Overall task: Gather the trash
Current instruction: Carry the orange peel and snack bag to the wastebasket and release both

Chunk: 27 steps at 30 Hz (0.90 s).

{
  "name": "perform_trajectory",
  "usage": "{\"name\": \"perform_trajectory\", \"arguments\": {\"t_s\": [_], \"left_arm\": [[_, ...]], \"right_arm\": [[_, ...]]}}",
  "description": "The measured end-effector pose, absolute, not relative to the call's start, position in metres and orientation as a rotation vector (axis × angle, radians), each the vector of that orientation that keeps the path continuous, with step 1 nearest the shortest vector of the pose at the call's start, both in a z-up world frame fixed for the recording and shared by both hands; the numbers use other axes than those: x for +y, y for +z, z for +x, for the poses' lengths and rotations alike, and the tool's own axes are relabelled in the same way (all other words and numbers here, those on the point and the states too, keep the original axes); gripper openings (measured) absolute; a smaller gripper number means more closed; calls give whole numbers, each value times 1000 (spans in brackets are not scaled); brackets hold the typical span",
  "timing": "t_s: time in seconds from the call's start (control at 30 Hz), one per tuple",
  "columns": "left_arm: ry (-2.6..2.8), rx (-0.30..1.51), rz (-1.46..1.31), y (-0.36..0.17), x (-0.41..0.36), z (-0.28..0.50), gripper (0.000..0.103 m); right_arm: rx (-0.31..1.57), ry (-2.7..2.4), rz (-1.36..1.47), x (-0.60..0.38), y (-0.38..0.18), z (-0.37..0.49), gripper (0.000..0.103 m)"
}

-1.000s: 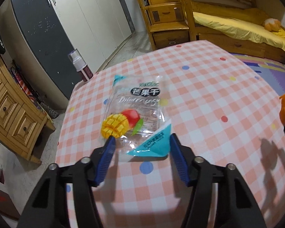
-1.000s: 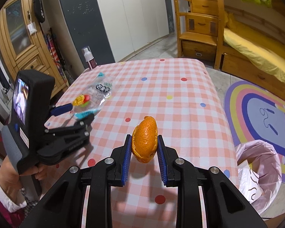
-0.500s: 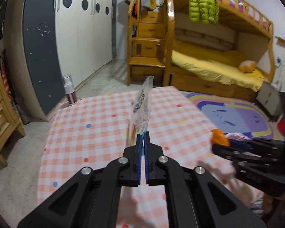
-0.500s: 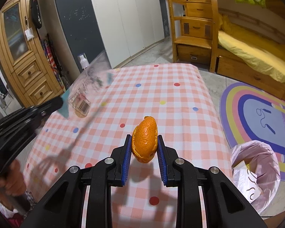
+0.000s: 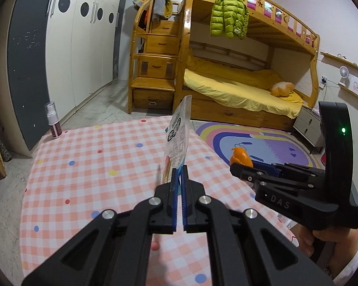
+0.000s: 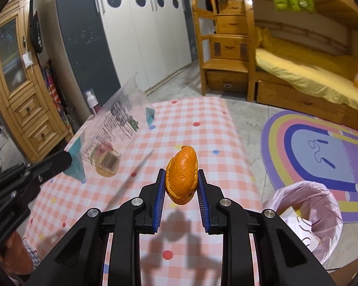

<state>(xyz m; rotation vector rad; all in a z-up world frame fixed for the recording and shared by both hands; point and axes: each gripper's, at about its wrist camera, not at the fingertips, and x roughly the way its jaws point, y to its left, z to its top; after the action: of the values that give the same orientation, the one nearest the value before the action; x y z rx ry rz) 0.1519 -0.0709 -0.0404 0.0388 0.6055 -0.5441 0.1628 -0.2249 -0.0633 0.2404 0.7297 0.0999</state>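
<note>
There are two grippers, two pieces of trash and one trash bin. The left gripper (image 5: 178, 170) is squeezed tight on the bottom edge of one snack bag (image 5: 177, 138). The bag stands straight up above the tabletop (image 5: 88, 166), thin edge toward the camera. The right gripper (image 6: 181, 178) pinches one orange peel (image 6: 182, 175) between its blue pads (image 6: 159, 205). In the left view the peel (image 5: 241, 156) sits at about 3 o'clock from the bag, out past the tabletop's right edge. The trash bin (image 6: 307, 214) stands on the floor at 4 o'clock from the peel in the right view.

A second ago the bag lay flat on the tabletop between wide open fingers. Now it is lifted up in the air. The peel was already held then and has stayed in the same pinch.

The bag is clear, shiny plastic with teal corners, printed words and what looks like a bar code, though it is blurry in the right view (image 6: 112, 140). The peel is bumpy, curled and bright orange. The tabletop has a pink and white checked cloth with little colored dots. The bin has a thin, wrinkly pink liner. One small spray bottle (image 5: 53, 124) with a clear cap stands at the tabletop's far left corner, at about 10 o'clock.
</note>
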Motion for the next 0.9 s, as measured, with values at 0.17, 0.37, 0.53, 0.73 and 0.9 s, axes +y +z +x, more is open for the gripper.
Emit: {"name": "perform_trajectory", "arguments": {"t_s": [0.17, 0.37, 0.53, 0.73, 0.9], "left_arm": [[-609, 595, 39, -37, -93, 146, 1], [-723, 609, 41, -40, -132, 139, 1], [-812, 631, 72, -50, -174, 130, 1], [-914, 675, 106, -67, -224, 121, 1], [-988, 734, 116, -85, -261, 121, 1]], "right_arm": [[713, 44, 237, -251, -58, 152, 26], [712, -59, 268, -300, -65, 125, 26], [729, -161, 282, -335, -82, 95, 26], [770, -267, 291, -371, -108, 63, 27], [805, -323, 322, -400, -128, 51, 27]]}}
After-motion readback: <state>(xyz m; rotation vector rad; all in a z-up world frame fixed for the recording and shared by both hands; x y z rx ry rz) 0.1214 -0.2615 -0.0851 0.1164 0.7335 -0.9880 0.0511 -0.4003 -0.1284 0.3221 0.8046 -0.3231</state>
